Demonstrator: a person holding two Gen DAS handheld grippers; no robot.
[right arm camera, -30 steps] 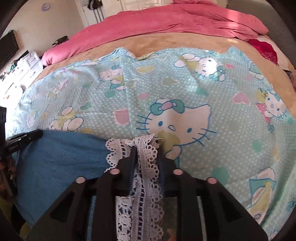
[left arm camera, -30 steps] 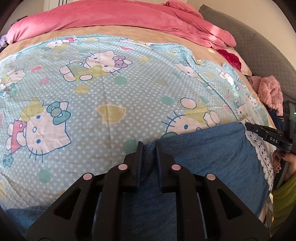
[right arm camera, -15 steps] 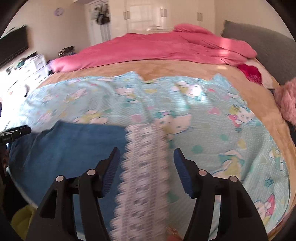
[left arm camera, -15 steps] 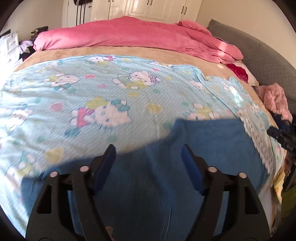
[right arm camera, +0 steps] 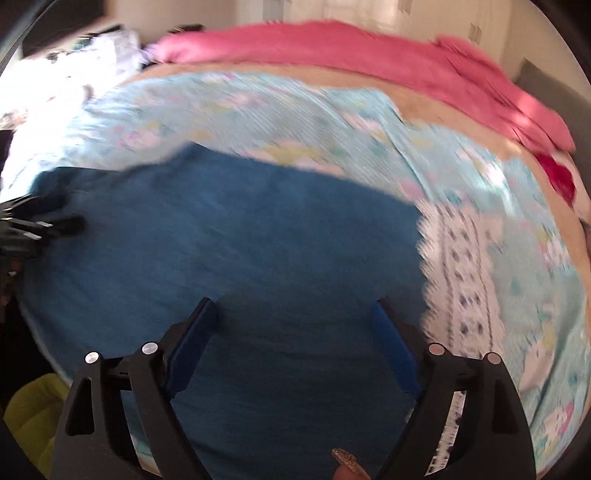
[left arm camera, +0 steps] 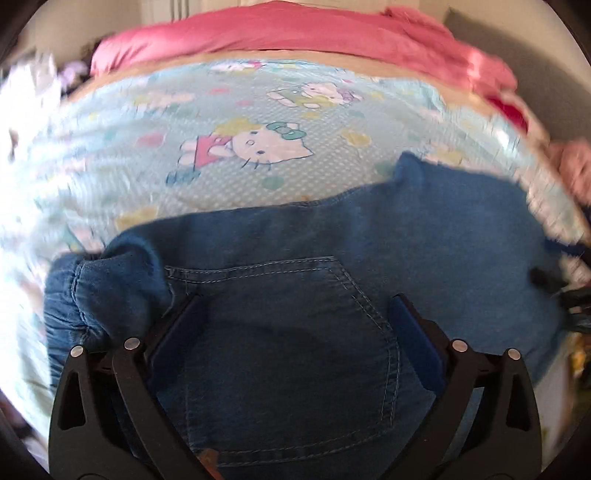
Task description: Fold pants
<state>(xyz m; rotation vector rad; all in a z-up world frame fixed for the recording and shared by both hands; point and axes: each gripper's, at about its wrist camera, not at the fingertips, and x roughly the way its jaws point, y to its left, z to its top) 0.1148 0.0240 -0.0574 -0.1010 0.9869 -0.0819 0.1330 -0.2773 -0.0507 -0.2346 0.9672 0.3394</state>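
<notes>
Pants [left arm camera: 332, 258] of blue denim lie spread on the bed, on top of a light blue sheet [left arm camera: 240, 110] printed with cartoon cats. We see them folded across the near edge of the mattress, a stitched back pocket [left arm camera: 288, 332] facing up in the left wrist view and the gathered waistband [left arm camera: 77, 295] bunched at the left side. A white lace trim [right arm camera: 461, 277] runs along the right end of the denim in the right wrist view.

Our left gripper [left arm camera: 291, 310] hangs just above the pocket with its jaws opening and standing wide apart; denim fills the gap below them, but the blue pads [left arm camera: 413, 343] press on nothing. Our right gripper [right arm camera: 291, 314] hovers over the plain blue cloth, its jaws also opening and wide apart, with no fabric pinched between them. Both views are blurred, so we cannot tell whether the fingertips brush the cloth.

A pink blanket [left arm camera: 314, 29] is heaped along the far side of the bed. At the lower left of the right wrist view we see a yellow-green cloth [right arm camera: 29, 410] beside the mattress edge
</notes>
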